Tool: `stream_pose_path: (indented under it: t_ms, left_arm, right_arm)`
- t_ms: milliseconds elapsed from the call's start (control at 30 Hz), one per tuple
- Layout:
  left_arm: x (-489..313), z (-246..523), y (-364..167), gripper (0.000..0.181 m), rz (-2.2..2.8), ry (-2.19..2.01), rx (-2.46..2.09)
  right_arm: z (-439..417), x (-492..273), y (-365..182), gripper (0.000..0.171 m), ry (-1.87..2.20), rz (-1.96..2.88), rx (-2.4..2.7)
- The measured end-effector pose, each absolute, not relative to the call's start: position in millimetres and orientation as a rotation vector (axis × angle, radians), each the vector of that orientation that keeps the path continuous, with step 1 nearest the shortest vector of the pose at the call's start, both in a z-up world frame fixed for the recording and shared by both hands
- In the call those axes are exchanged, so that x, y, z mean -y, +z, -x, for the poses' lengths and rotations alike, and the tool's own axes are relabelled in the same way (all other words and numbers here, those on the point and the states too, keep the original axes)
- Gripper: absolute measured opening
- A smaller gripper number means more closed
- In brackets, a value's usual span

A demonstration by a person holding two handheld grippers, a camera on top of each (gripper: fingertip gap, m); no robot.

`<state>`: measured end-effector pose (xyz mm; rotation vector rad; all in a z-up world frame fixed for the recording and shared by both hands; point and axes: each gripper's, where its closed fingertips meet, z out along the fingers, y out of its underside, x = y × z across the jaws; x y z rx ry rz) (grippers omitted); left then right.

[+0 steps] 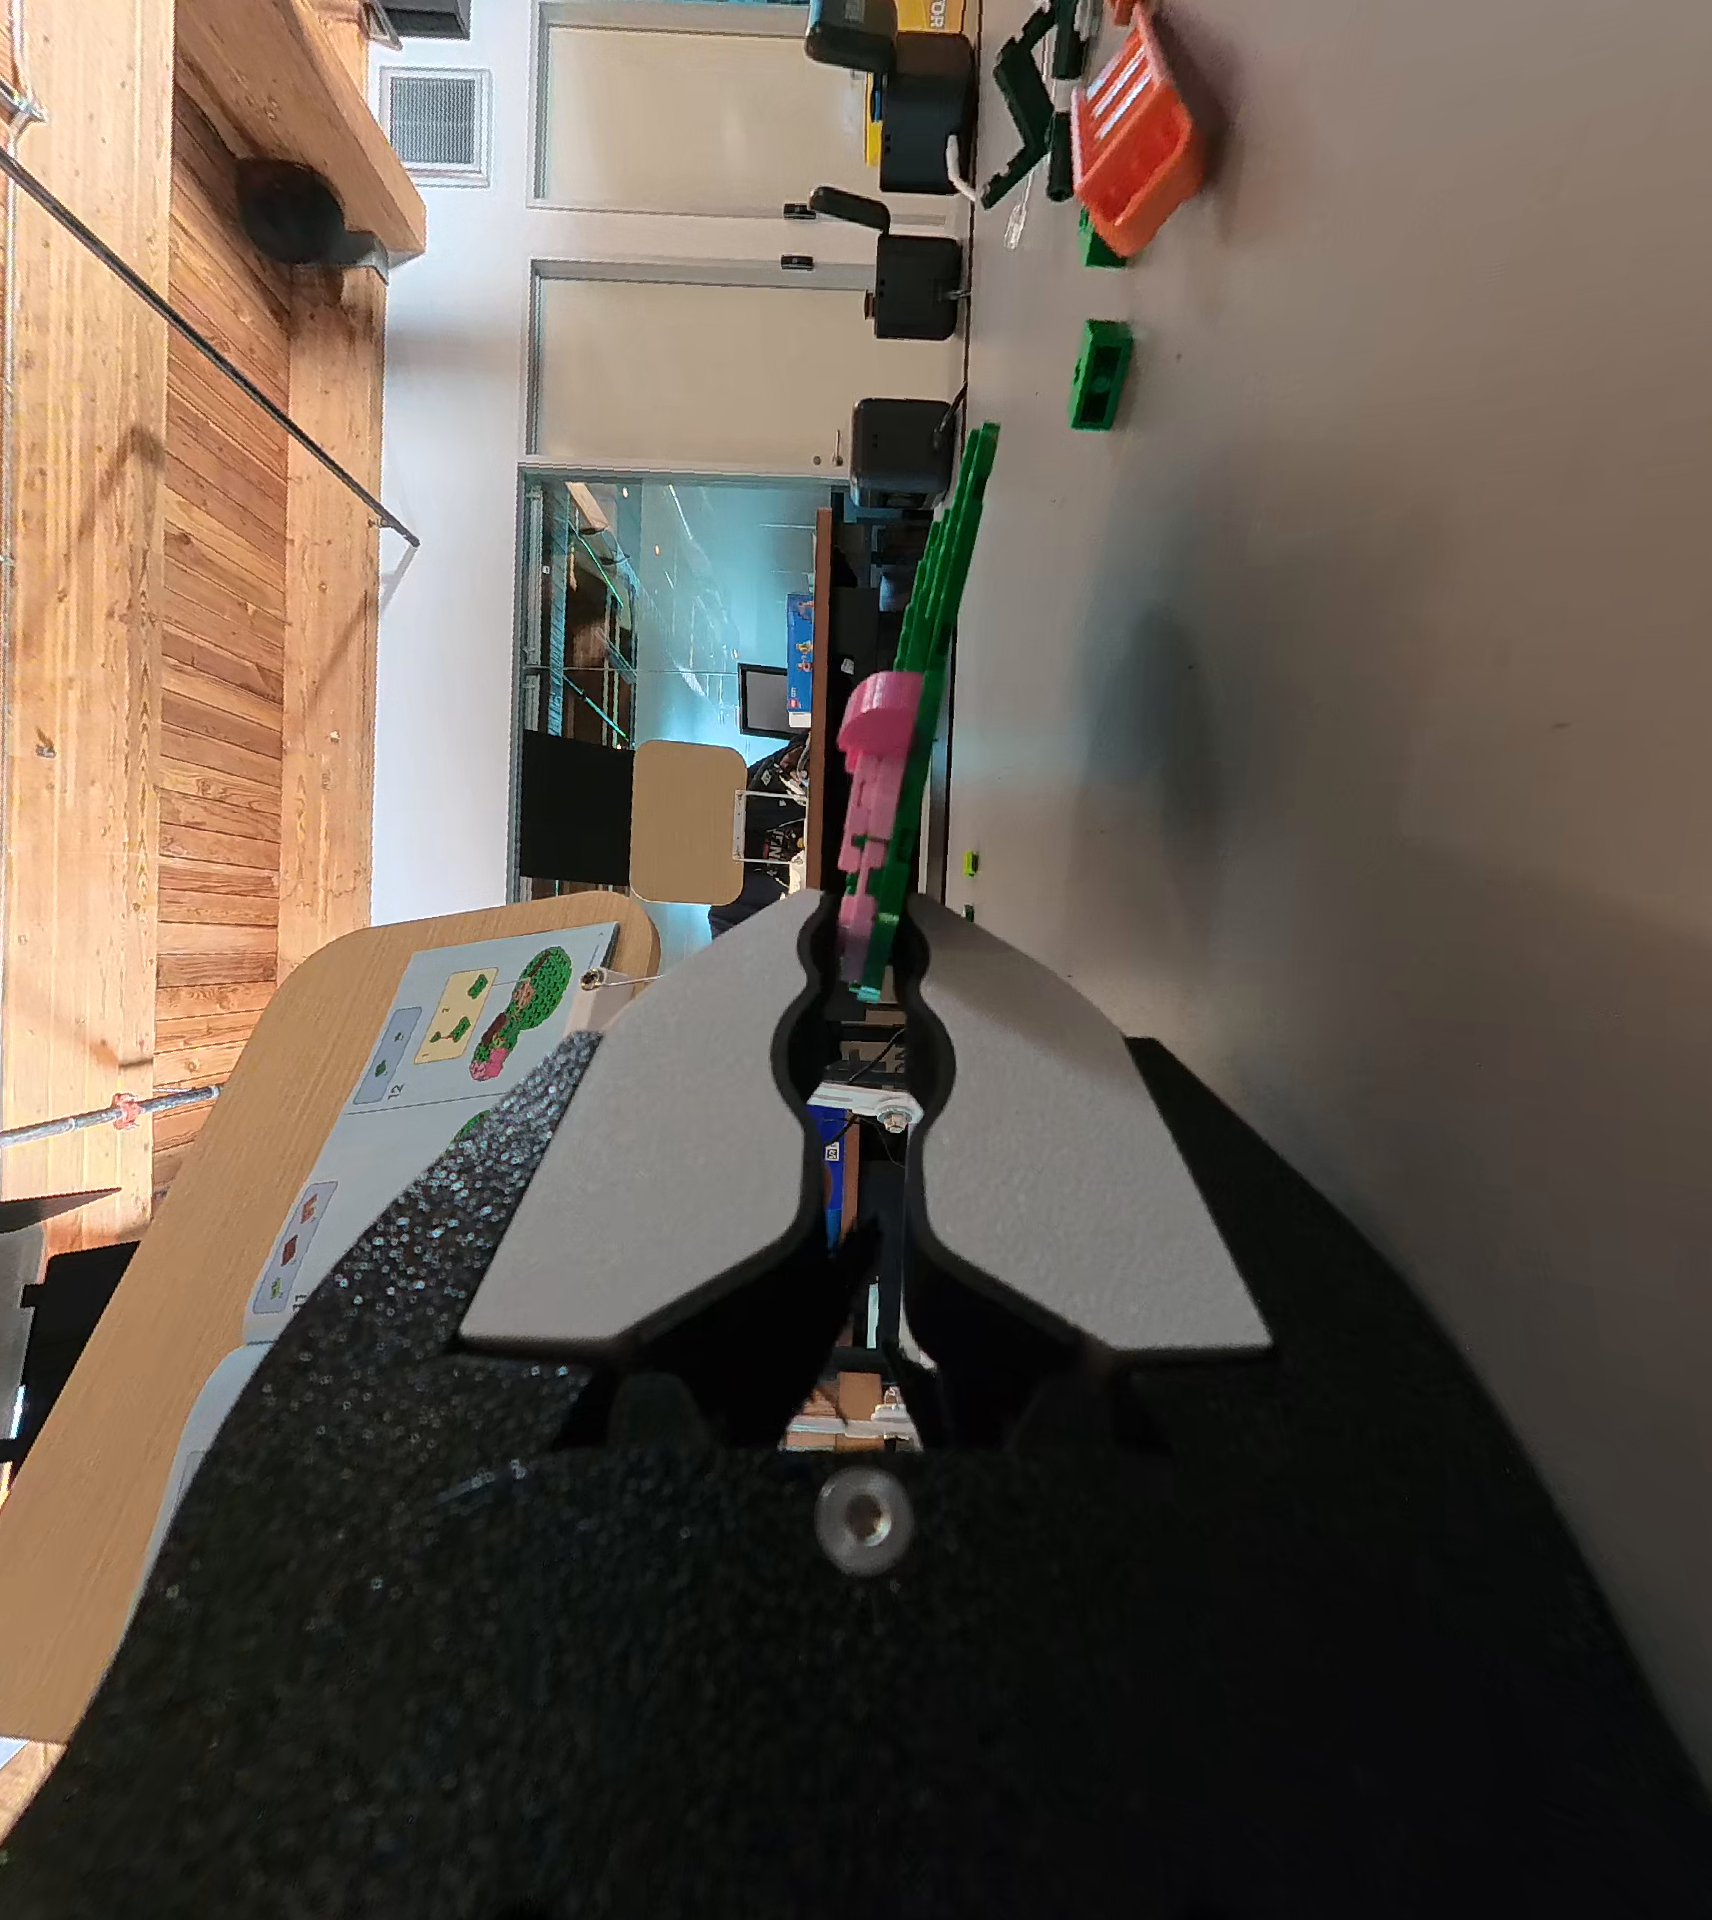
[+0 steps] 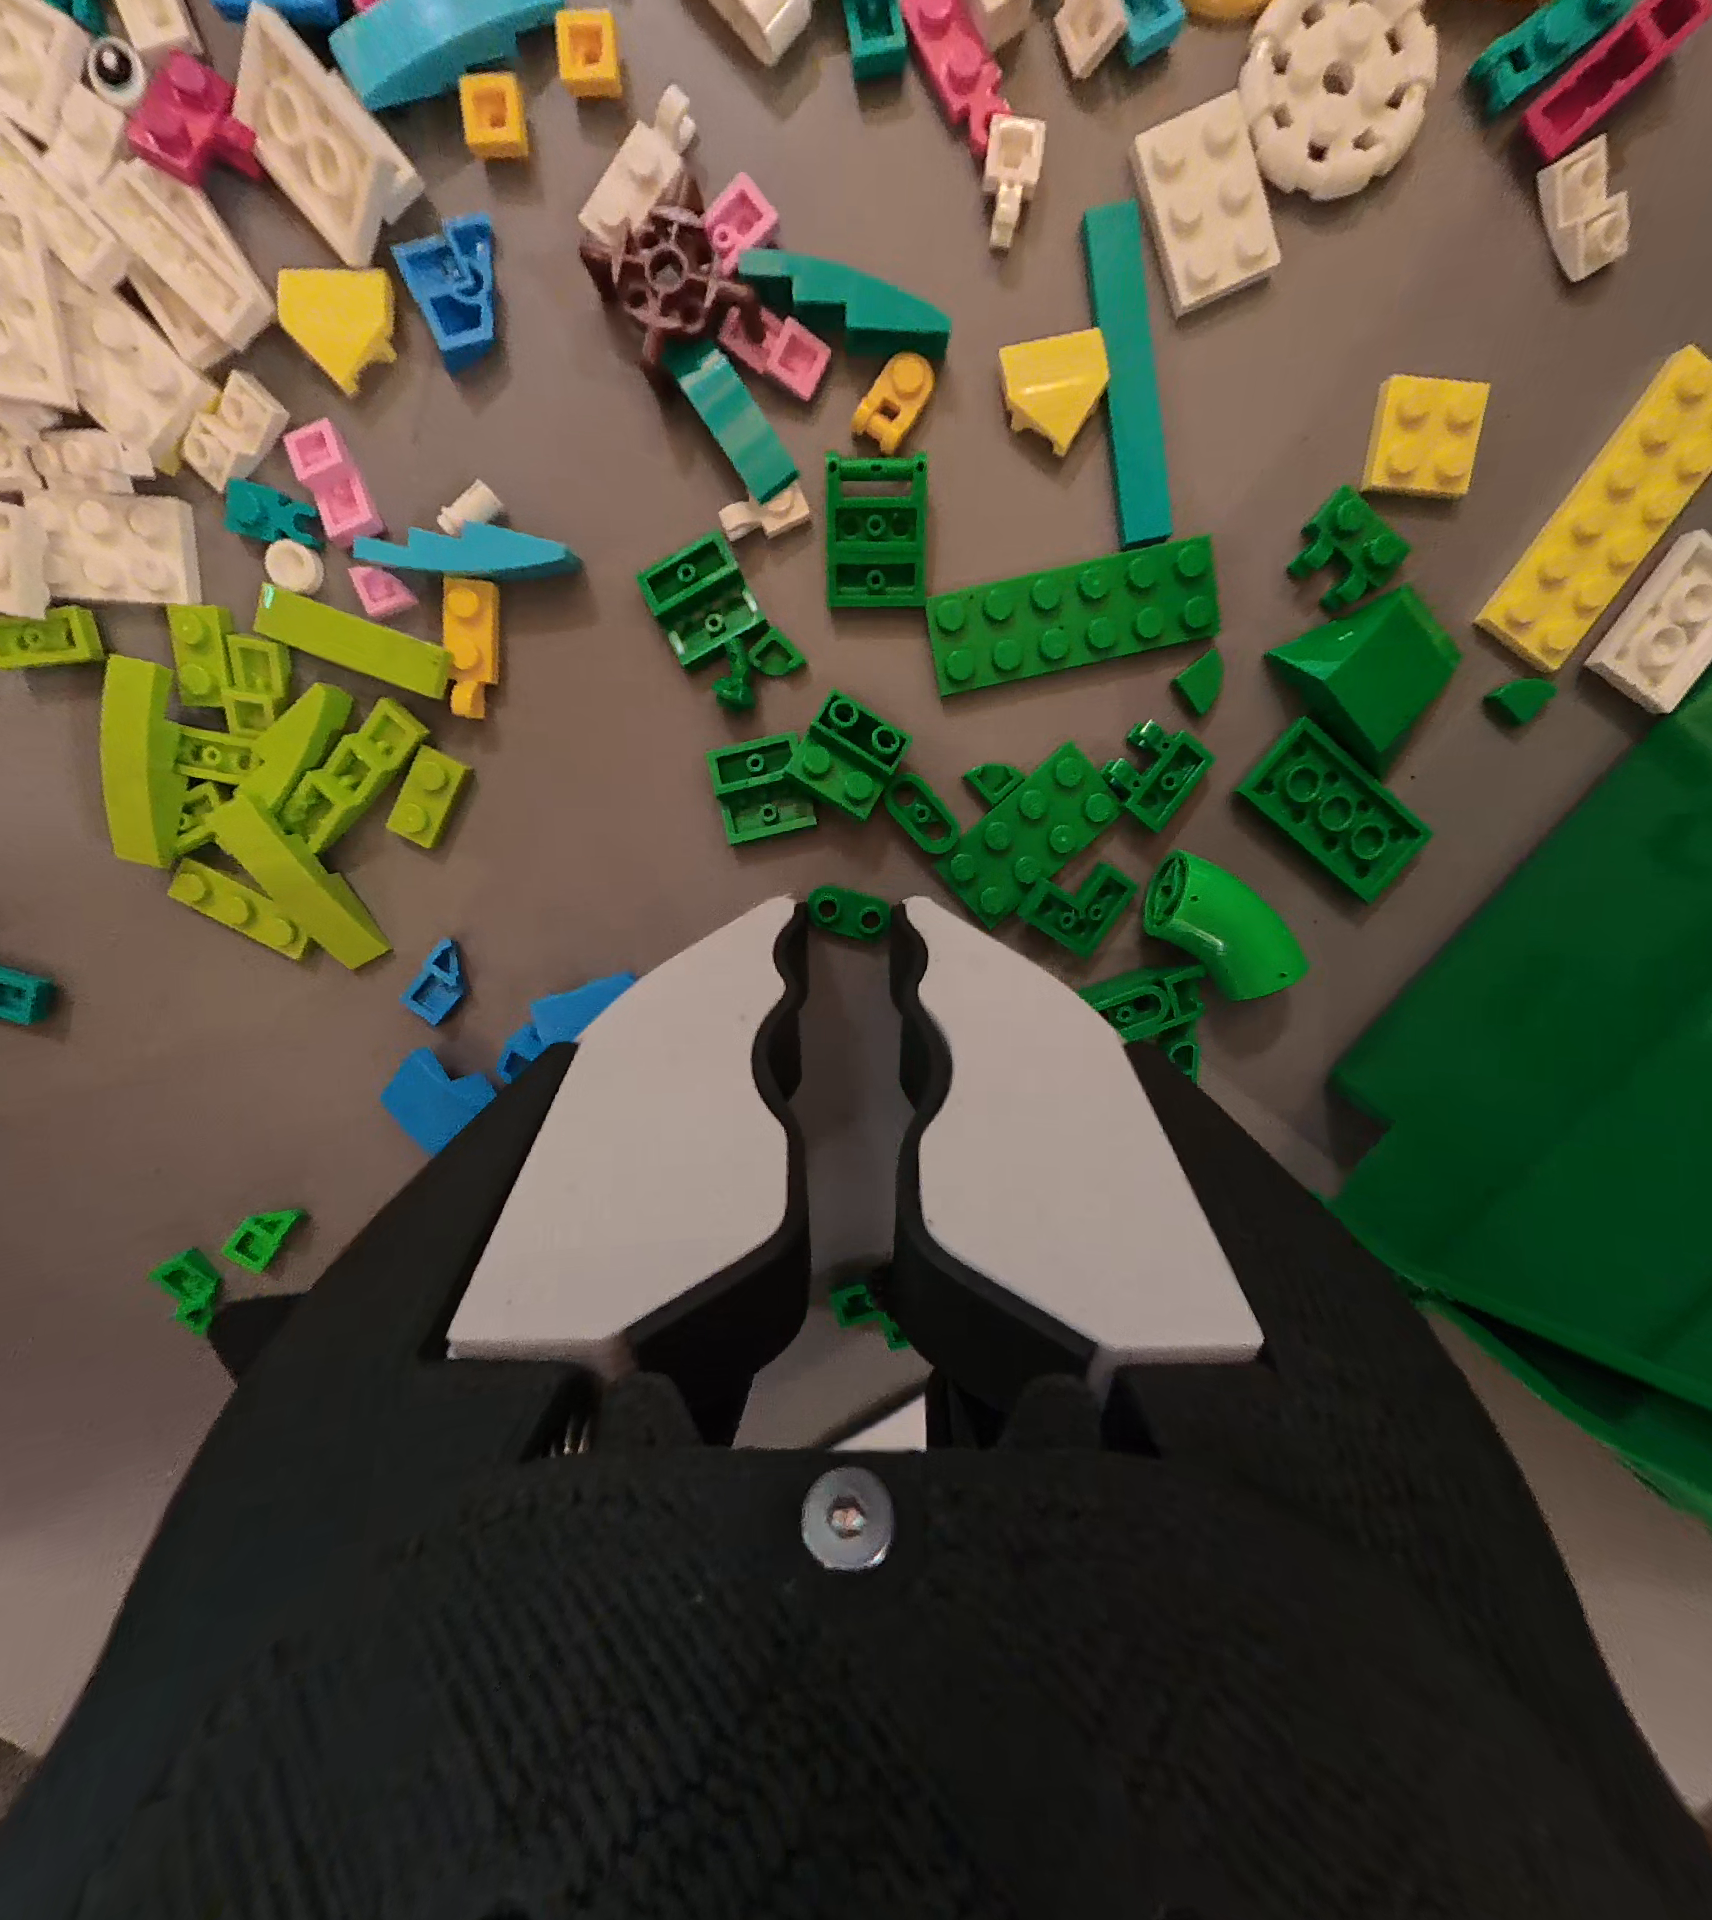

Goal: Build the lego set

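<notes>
In the left wrist view, which is rolled sideways, my left gripper [image 1: 871, 914] is shut on the near edge of a flat green plate build [image 1: 945, 561]. The build has pink pieces [image 1: 878, 717] stacked on it and stands out edge-on beyond the fingers, above the grey table. In the right wrist view my right gripper [image 2: 850, 916] points down at the table. Its tips are closed on the two ends of a small dark green two-hole piece [image 2: 849, 914], at the edge of a heap of loose green pieces [image 2: 1039, 821].
An open instruction booklet [image 1: 478, 1018] lies on a wooden stand. An orange piece [image 1: 1138, 145] and a green brick [image 1: 1101, 374] lie farther along the table. Around my right gripper are lime [image 2: 249, 790], white [image 2: 52, 291] and blue [image 2: 436, 1101] pieces, with large green plates [image 2: 1610, 1039] to the right. My hands' fingertips stand some 60 cm from each other.
</notes>
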<state>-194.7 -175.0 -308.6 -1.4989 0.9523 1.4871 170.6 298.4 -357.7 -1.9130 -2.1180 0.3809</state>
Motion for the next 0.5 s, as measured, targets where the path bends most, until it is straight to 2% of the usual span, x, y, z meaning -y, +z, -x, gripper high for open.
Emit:
stream_pose_path:
  t_ms: [200, 367, 500]
  left_arm:
    - [174.3, 194.0, -308.6, 0.009, 1.496, 1.482, -0.954]
    - [174.7, 193.8, -308.8, 0.009, 1.497, 1.474, -0.953]
    - [175.9, 196.0, -307.1, 0.009, 1.504, 1.461, -0.928]
  right_arm:
    - [-128.2, -247.4, -322.5, 0.013, 0.448, 1.586, 2.18]
    - [-45.6, -115.5, -289.8, 0.013, 0.636, 1.031, 2.36]
    - [0.7, -1.6, -301.0, 0.013, 0.747, 0.632, 2.551]
